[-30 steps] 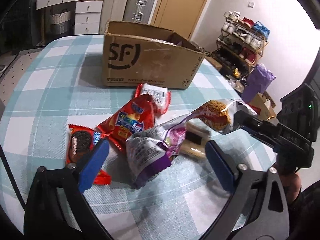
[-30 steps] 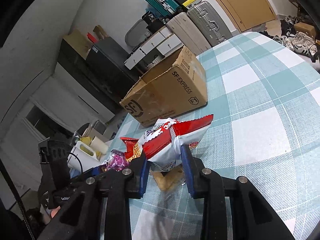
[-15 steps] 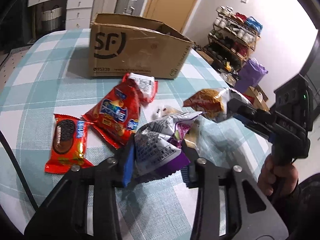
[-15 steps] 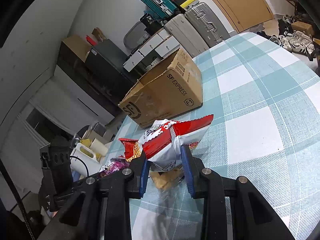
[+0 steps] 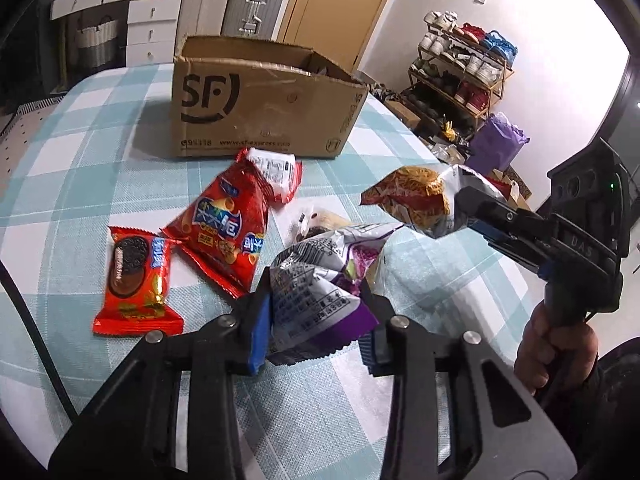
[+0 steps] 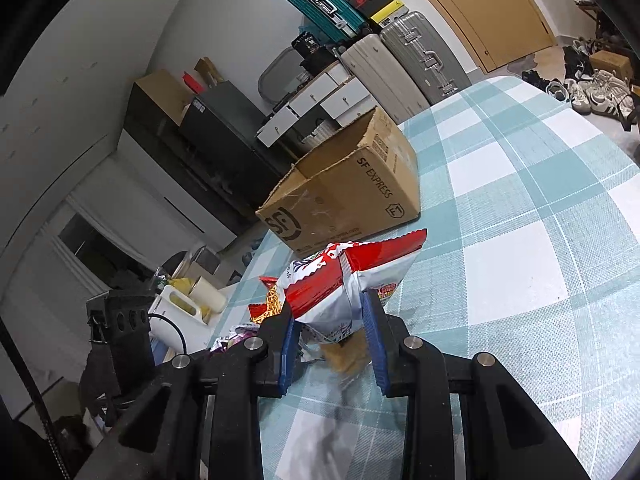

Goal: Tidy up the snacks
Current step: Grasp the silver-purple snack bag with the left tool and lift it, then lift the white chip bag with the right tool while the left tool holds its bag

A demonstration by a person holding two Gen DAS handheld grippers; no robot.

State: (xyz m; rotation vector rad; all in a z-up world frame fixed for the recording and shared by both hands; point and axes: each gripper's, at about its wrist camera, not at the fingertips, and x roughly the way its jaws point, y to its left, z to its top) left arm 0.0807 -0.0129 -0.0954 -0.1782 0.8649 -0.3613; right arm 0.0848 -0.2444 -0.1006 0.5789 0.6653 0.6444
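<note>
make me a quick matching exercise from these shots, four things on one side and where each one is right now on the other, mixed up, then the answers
Things
1. purple and silver packet
2. red and white noodle snack bag
3. oreo packet
4. cardboard box

Places
A. lying flat on the checked tablecloth, nearest the left edge of the left wrist view
B. clamped between the fingers of the left gripper
C. standing open at the far side of the table, behind the loose snacks
D. held off the table by the right gripper

Pairs: 1-B, 2-D, 3-A, 4-C
</note>
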